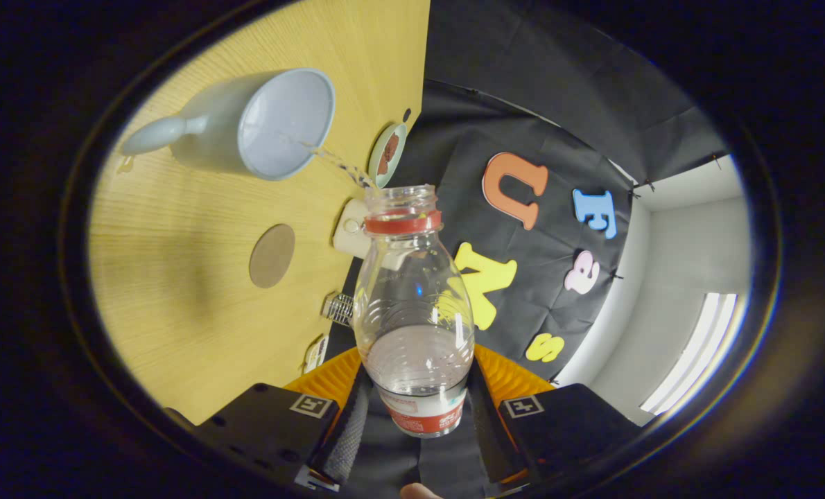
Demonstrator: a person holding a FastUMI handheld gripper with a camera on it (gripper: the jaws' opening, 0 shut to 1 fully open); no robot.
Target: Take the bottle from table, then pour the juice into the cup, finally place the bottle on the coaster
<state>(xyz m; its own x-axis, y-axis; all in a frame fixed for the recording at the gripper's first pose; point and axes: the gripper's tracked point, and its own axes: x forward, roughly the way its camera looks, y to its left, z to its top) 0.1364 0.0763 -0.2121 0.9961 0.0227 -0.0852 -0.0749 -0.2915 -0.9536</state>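
Two jaws of the gripper (423,409) are clamped on the lower body of the clear plastic bottle with a red neck ring (412,312), one on each side, at the bottom centre of the frame. It is tipped toward the pale blue mug with a handle (267,128) at the upper left, and a thin stream of liquid (340,166) arcs from its open mouth over the mug's near rim. Little appears left inside. My worry is the stream: it lands close to the rim, so a slight wobble could splash the yellow wooden tabletop (177,291). The round brown coaster (272,256) lies near, left of the bottle; a wet bottle could slide there
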